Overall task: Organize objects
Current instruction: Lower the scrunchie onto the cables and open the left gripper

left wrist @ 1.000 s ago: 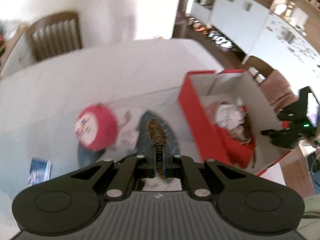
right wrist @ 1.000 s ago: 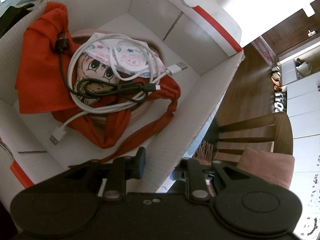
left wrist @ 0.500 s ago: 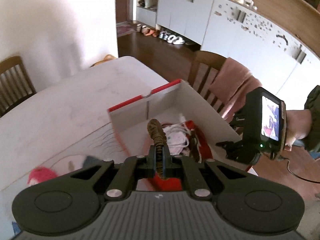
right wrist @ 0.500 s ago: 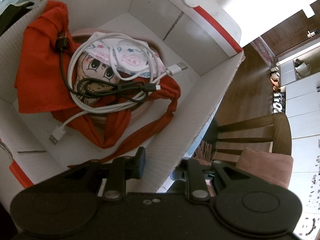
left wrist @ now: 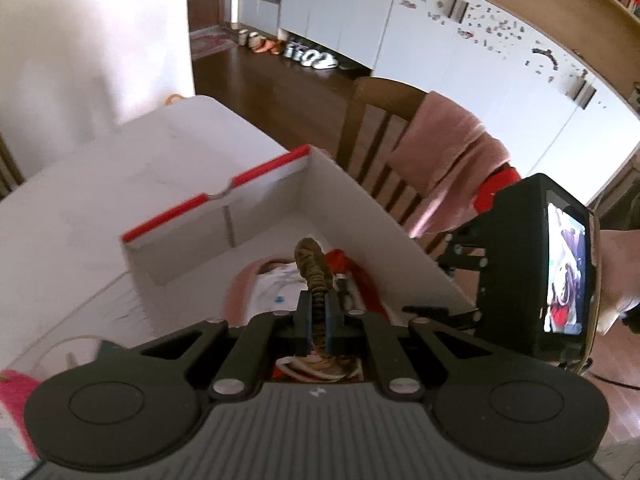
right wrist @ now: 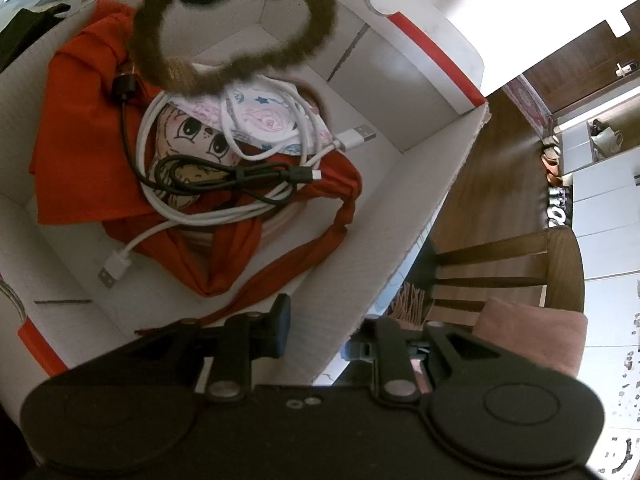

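Brown scrunchie, seemingly, above box

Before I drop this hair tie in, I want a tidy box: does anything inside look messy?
Yes: the white cable and black cable lie loosely tangled over the doll, and the red cloth is crumpled.

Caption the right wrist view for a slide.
Brown fuzzy scrunchie hangs over the cardboard box of cables while the right gripper clamps its wall.
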The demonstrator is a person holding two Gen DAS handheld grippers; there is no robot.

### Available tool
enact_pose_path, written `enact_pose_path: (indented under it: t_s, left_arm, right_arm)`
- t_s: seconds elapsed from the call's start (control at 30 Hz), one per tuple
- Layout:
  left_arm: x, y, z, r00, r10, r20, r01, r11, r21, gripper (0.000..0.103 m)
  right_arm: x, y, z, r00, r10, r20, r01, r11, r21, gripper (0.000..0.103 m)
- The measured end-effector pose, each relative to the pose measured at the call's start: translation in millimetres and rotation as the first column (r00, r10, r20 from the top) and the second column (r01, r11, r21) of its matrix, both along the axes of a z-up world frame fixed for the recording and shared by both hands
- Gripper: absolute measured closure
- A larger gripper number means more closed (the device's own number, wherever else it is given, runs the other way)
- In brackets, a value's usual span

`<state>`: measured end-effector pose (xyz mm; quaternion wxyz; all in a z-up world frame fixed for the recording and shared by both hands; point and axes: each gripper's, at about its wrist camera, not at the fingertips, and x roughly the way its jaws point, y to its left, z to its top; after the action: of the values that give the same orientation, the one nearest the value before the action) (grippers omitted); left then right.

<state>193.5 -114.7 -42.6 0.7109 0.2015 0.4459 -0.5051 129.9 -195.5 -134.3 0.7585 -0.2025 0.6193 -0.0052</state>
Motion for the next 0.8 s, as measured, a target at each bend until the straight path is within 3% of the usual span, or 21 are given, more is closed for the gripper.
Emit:
enact_pose_path:
  t_s: [0.33, 0.8]
  left_arm:
    - [-12, -8, -32, 0.988, -0.045, -0.144, 0.049, 0.998, 0.029, 0.099]
    - [-24, -3, -71, 0.983, -0.053, -0.175, 0.082, 0.984, 0.159, 0.098]
  right_arm:
    - [0, 0, 0, 1.0, 0.001, -0.002, -0.001, 1.0, 0.004, 0.08]
    - [1, 0, -2, 1.0, 0.005, -0.003, -0.005, 1.0, -0.001, 0.08]
